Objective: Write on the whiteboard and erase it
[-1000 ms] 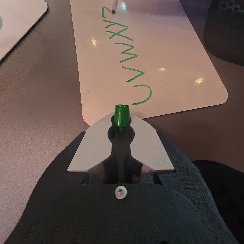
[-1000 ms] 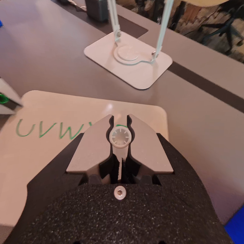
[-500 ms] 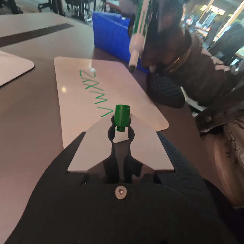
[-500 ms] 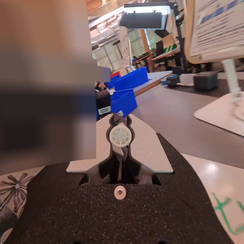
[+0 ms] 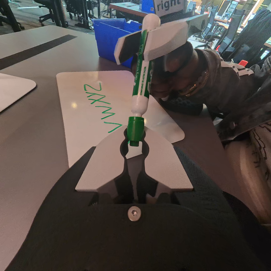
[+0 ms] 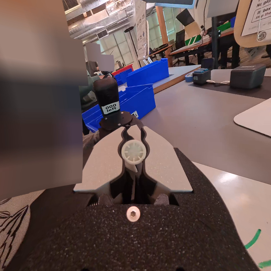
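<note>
A white whiteboard (image 5: 82, 117) with green letters lies flat on the grey table; its corner also shows in the right wrist view (image 6: 234, 198). My left gripper (image 5: 134, 129) is shut on a green marker cap (image 5: 135, 129), held above the board's near edge. My right gripper (image 6: 133, 129) is shut on the green-and-white marker, whose white rear end (image 6: 133, 151) faces the camera. In the left wrist view the right gripper (image 5: 144, 45) holds the marker (image 5: 141, 82) tip down, with the tip entering the cap. The tip itself is hidden.
A blue bin (image 5: 111, 38) stands behind the board, with more blue bins (image 6: 137, 99) in the right wrist view. A second white plate (image 5: 13, 90) lies to the left. A person's dark sleeve (image 5: 212, 88) rests by the board's right edge. Black boxes (image 6: 247, 77) stand far back. About 7 cm separates my left fingertips from my right.
The right gripper lifted the marker off the board and swung it over to the left gripper. Both grippers tilted up. The marker tip now meets the cap.
</note>
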`<action>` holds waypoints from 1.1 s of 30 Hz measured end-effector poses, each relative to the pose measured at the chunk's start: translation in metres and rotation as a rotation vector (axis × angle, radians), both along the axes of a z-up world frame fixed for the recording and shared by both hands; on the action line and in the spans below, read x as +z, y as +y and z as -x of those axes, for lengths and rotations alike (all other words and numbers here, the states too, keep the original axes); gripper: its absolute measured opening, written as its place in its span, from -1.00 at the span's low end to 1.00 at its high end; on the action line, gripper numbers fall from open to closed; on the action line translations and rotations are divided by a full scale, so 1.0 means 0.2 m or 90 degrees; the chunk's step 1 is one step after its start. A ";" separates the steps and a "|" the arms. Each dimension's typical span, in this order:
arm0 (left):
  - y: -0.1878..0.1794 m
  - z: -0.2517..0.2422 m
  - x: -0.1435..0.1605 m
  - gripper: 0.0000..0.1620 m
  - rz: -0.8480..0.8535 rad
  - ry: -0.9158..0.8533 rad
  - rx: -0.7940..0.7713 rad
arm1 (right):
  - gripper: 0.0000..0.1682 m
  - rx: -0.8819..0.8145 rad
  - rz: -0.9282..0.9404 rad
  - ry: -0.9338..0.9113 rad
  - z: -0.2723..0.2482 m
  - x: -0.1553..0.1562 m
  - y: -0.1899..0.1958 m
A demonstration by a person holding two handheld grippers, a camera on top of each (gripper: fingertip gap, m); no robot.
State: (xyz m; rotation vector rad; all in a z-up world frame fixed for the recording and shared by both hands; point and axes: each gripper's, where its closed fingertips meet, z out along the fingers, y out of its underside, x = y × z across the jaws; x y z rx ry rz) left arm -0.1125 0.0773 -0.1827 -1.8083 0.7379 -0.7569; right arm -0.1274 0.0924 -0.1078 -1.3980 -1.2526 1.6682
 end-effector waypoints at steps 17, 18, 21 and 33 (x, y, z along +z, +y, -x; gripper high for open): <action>0.08 0.05 0.12 -0.42 -0.083 0.169 0.135 | -0.77 -0.158 -0.318 0.064 -0.26 0.31 0.01; 0.07 0.13 0.19 -0.38 -0.109 0.192 0.187 | -0.77 -0.240 -0.356 0.071 -0.39 0.42 0.12; -0.07 0.40 0.45 -0.38 -0.137 0.214 0.322 | -0.77 -0.474 -0.433 -0.104 -0.86 0.52 0.50; -0.94 1.34 -0.06 -0.20 0.369 0.478 0.291 | -0.76 -0.389 -0.035 -0.738 -1.69 -0.36 1.09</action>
